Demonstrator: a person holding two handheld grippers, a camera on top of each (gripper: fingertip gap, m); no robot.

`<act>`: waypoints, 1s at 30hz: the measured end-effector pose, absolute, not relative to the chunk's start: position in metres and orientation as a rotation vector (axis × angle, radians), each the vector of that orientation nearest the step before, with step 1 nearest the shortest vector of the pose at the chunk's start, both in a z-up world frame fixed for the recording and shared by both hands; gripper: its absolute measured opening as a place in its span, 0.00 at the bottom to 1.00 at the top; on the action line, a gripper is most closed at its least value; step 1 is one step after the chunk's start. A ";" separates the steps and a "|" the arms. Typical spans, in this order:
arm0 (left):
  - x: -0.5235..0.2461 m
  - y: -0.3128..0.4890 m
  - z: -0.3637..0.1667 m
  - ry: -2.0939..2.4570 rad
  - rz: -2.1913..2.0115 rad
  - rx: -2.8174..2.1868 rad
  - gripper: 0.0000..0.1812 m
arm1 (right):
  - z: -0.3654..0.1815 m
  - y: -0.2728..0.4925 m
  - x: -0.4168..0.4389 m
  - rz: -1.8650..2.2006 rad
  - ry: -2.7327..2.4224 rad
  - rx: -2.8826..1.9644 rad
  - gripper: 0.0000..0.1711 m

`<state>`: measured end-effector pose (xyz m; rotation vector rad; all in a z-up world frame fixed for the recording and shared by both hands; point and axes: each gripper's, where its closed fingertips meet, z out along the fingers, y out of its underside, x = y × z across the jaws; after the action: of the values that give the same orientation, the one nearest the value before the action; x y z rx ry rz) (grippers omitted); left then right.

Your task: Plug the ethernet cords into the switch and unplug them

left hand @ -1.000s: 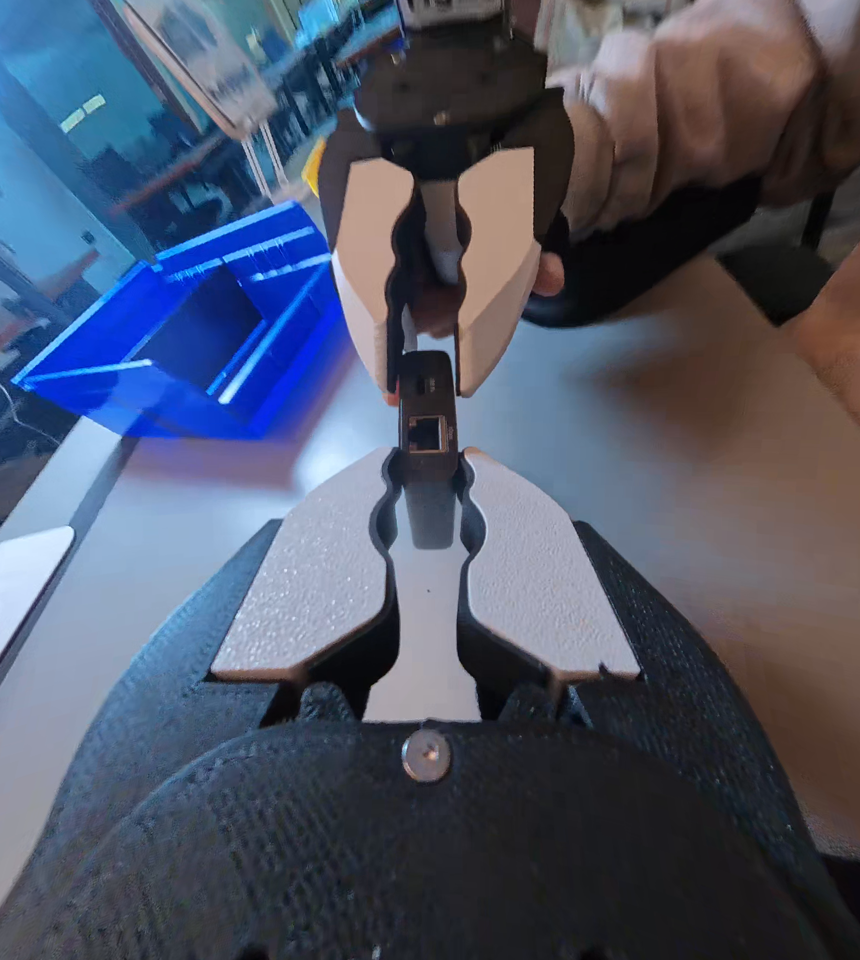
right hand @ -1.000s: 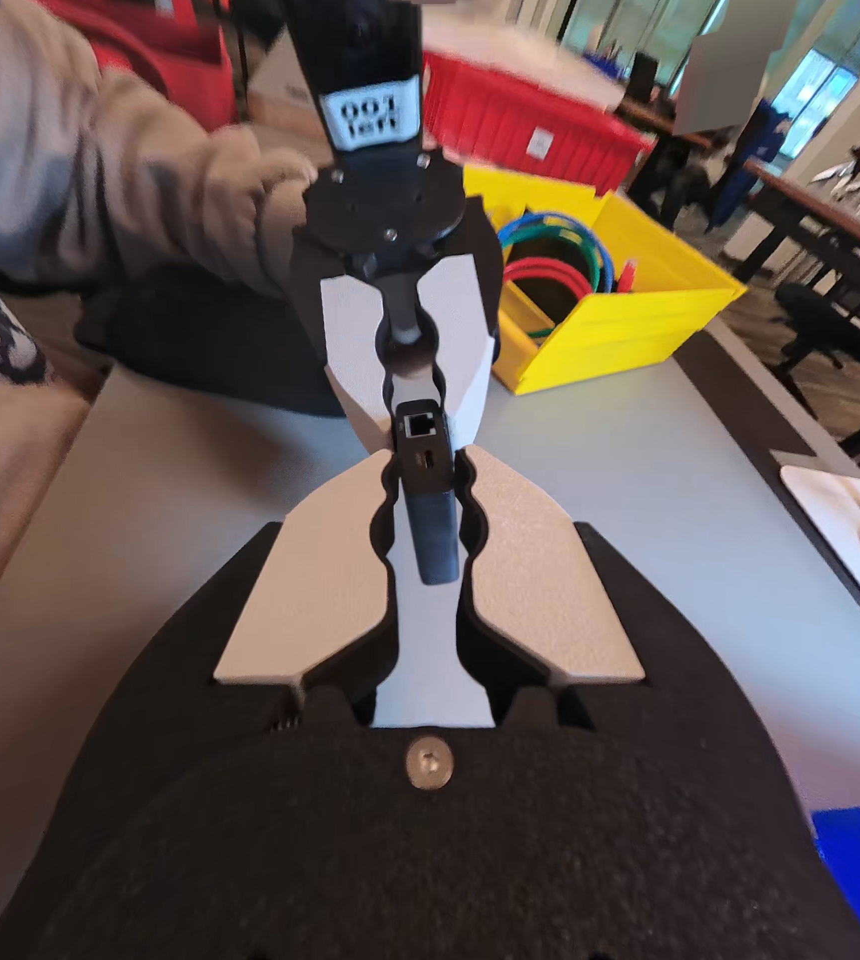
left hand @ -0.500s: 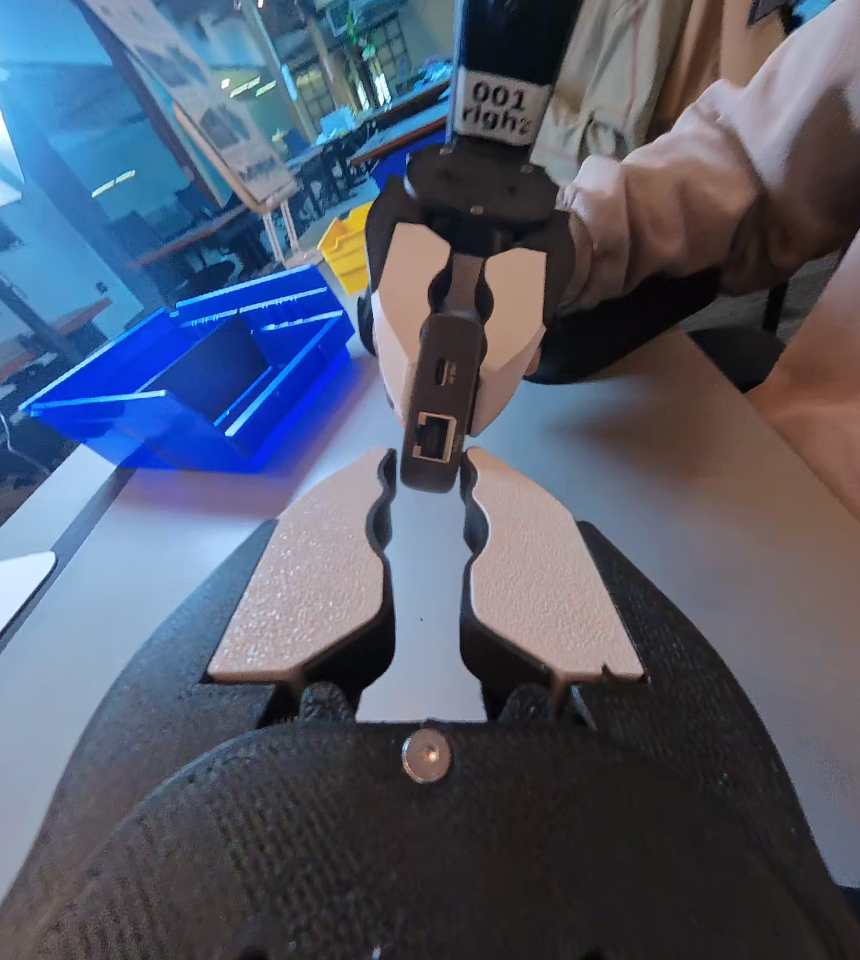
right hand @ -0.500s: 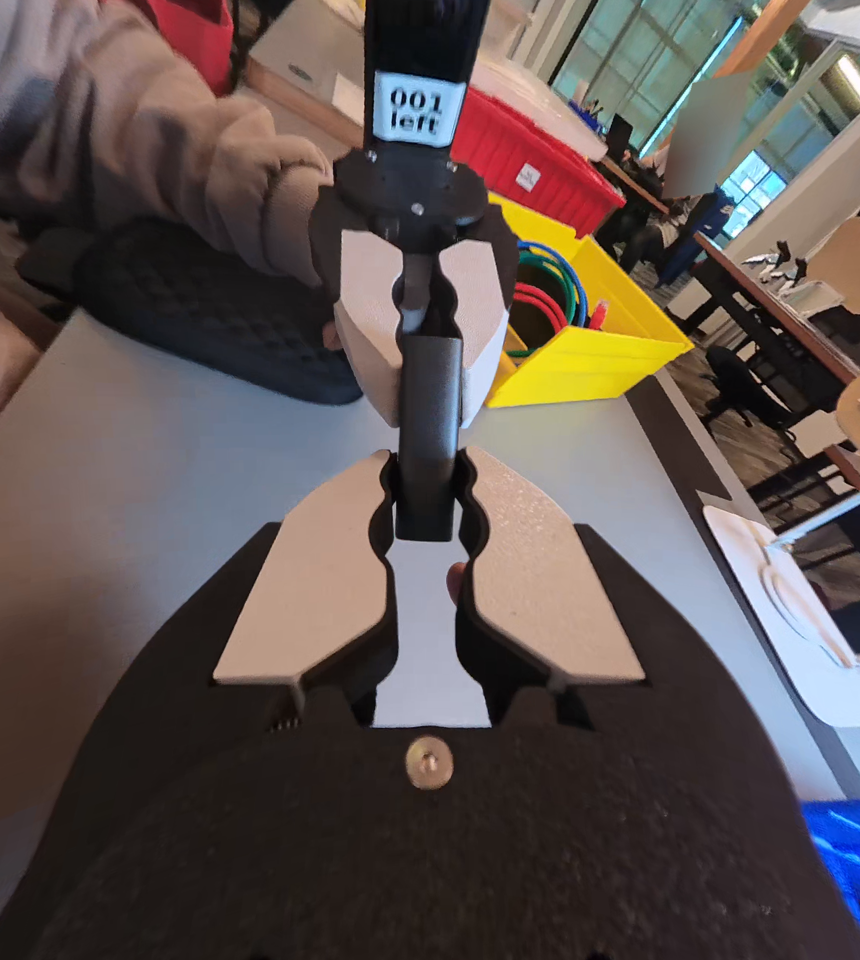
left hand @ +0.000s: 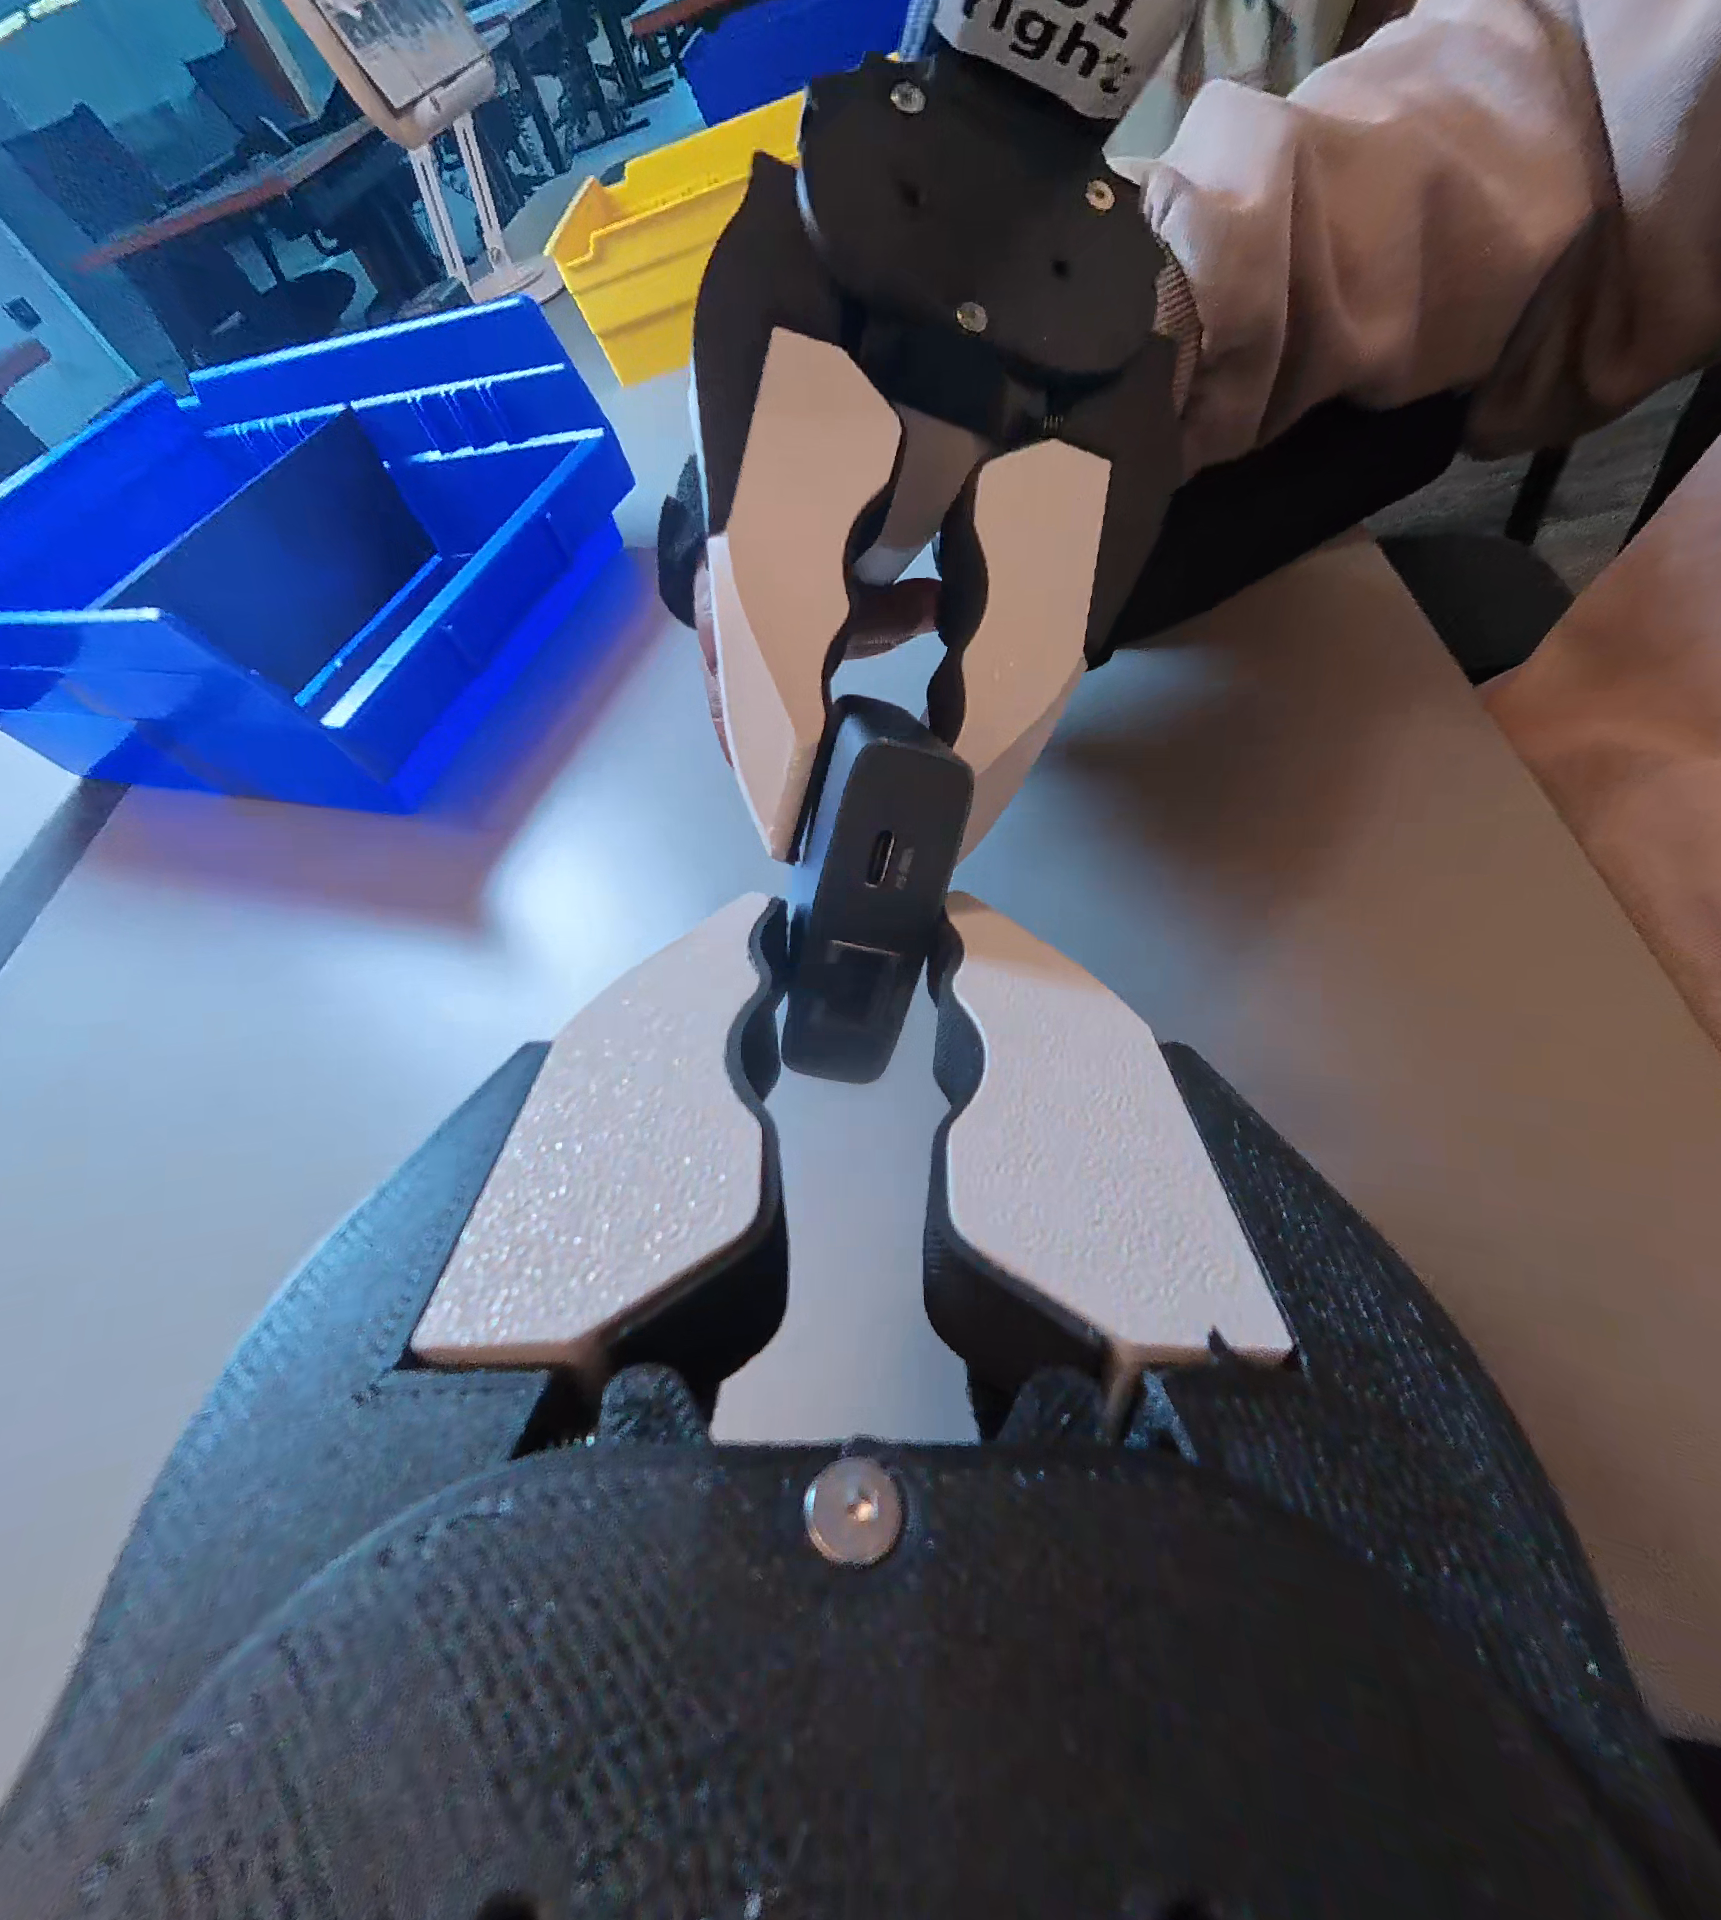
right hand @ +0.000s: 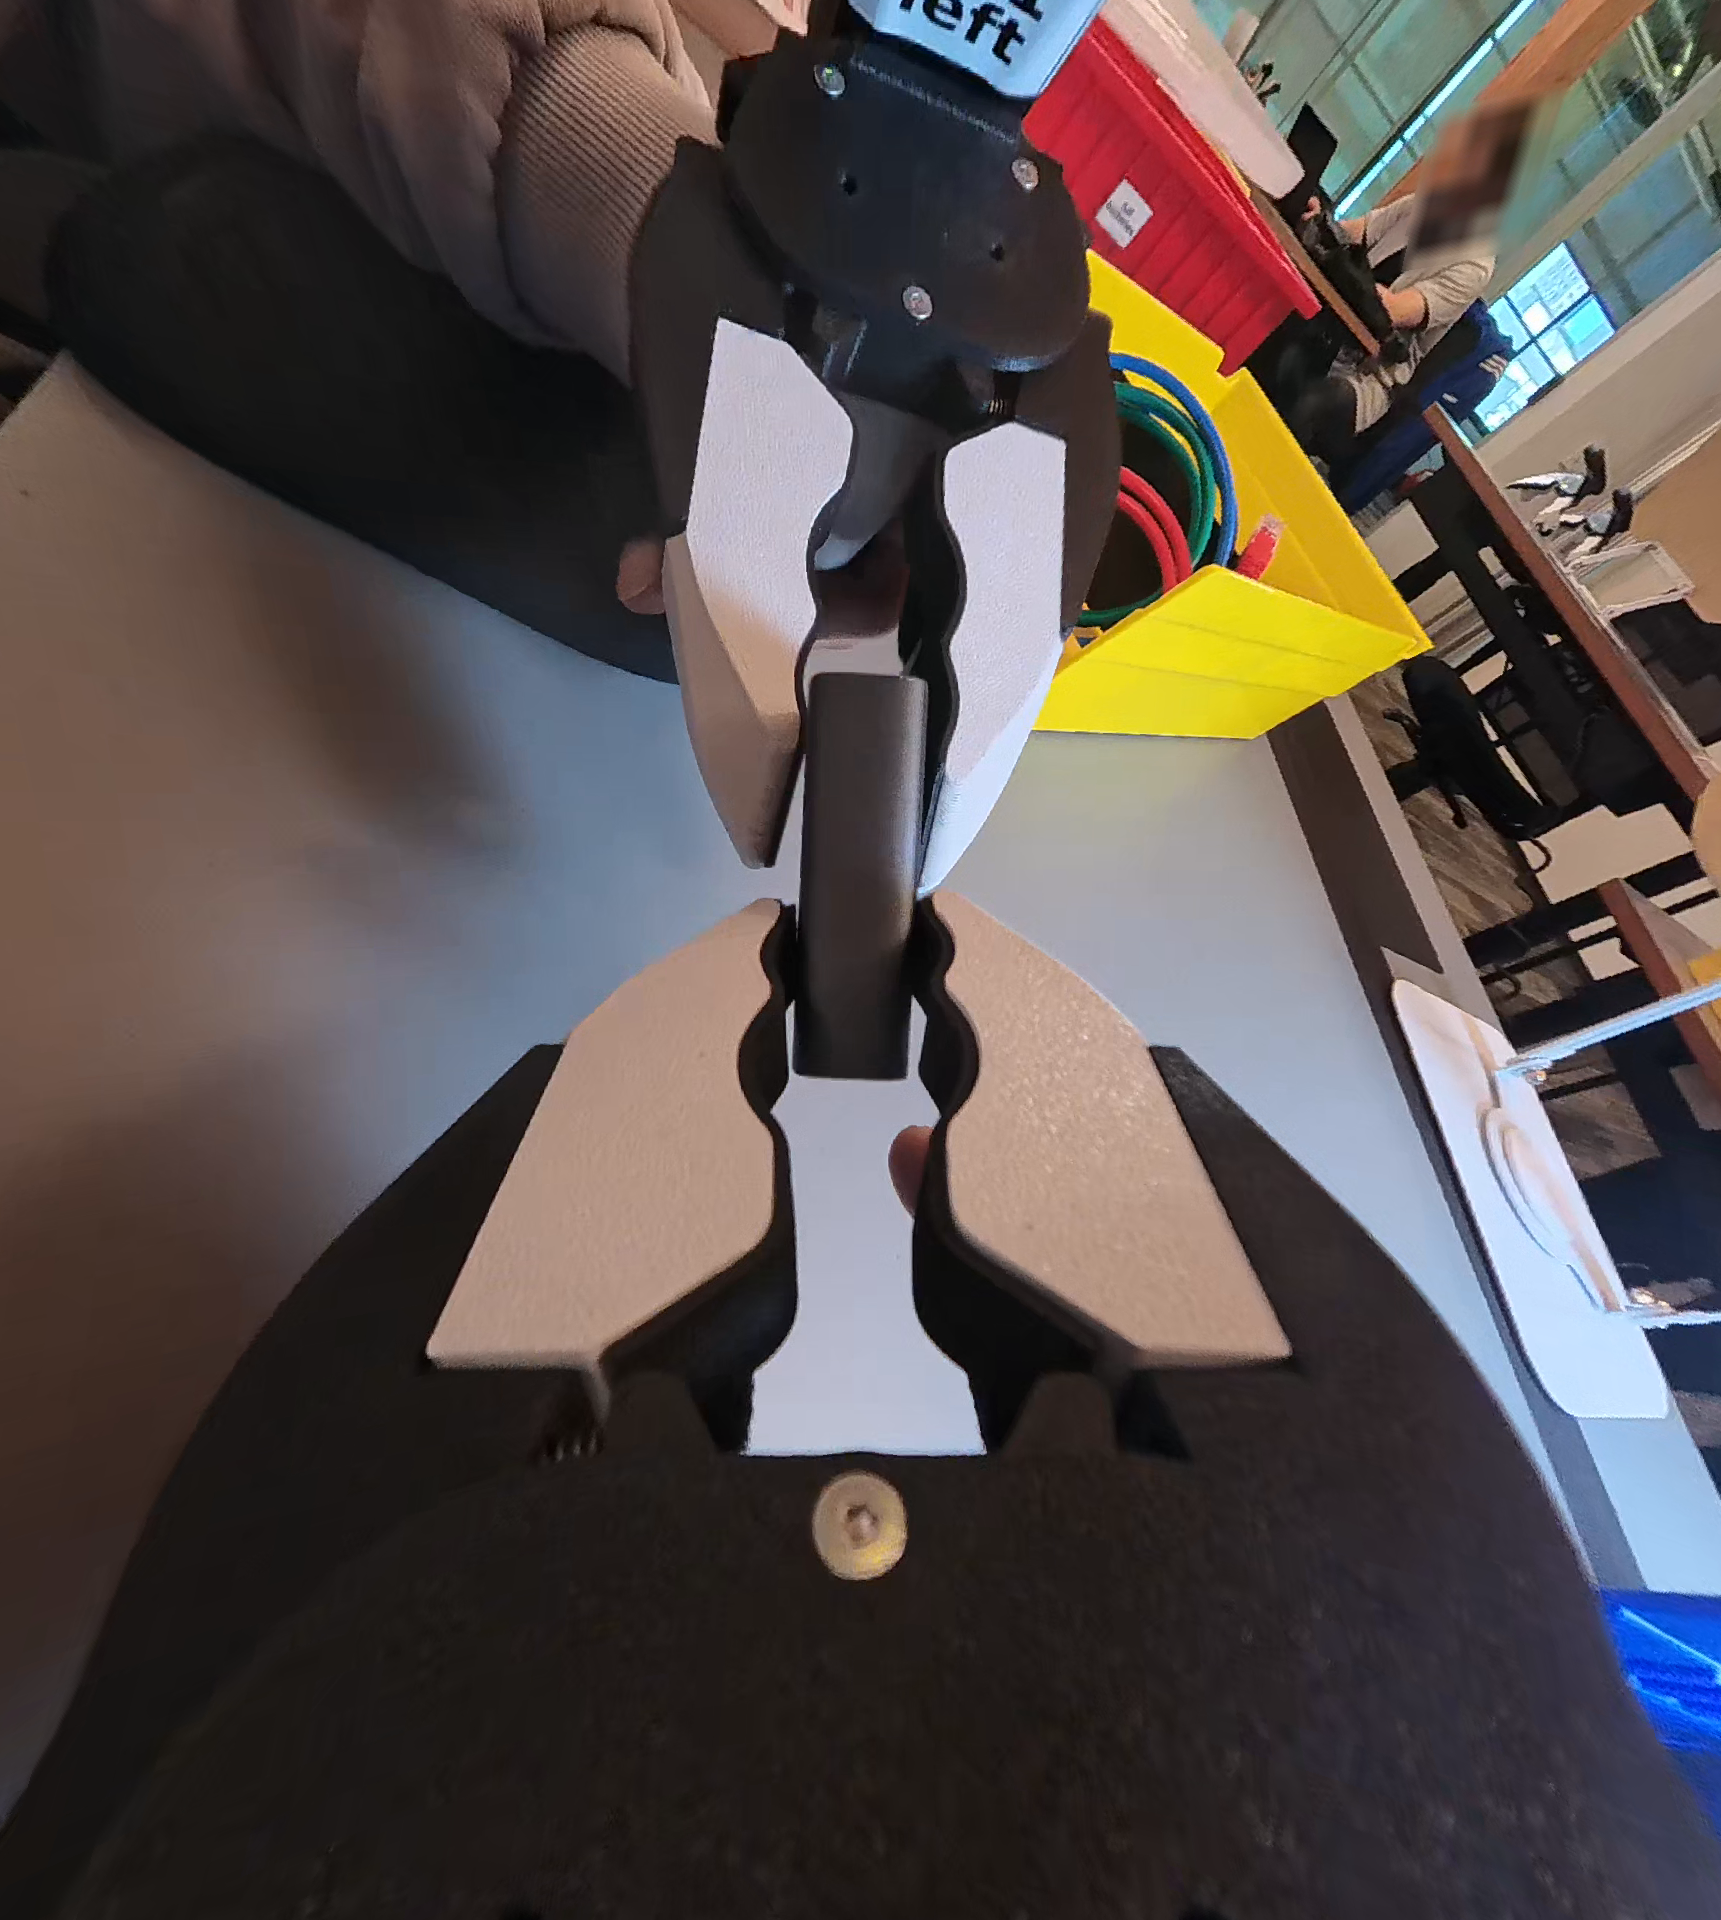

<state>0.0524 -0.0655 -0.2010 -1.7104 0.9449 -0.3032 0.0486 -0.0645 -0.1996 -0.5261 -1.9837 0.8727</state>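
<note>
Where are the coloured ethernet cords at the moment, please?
In the right wrist view, the ethernet cords lie coiled in the yellow bin at upper right, on the table, behind the left gripper.

Two grippers (left hand: 856, 925) (right hand: 851, 914), one switch (left hand: 871, 883), three bins (left hand: 243, 582) (right hand: 1240, 623) (right hand: 1178, 197).

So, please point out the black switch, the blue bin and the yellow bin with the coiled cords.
black switch (left hand: 877, 852): left wrist view, its face with the small port.
blue bin (left hand: 513, 499): left wrist view, its right wall.
yellow bin (right hand: 1230, 655): right wrist view, its front wall.
</note>
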 end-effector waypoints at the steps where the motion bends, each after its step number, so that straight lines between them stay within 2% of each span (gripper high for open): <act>1: 0.052 -0.065 -0.201 0.956 -0.280 -1.698 0.14 | -0.200 -0.065 0.049 0.886 -1.984 -0.531 0.12; 16: 0.050 -0.064 -0.207 1.064 -0.098 -1.650 0.12 | -0.214 -0.063 0.044 0.742 -2.030 -0.555 0.13; 30: 0.061 -0.079 -0.170 1.016 -0.226 -1.464 0.11 | -0.179 -0.078 0.053 1.076 -1.908 -0.559 0.12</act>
<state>0.0612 -0.0789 -0.1699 -1.4635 1.0158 -0.2259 0.0529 -0.0782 -0.1792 -0.5591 -1.9084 1.0762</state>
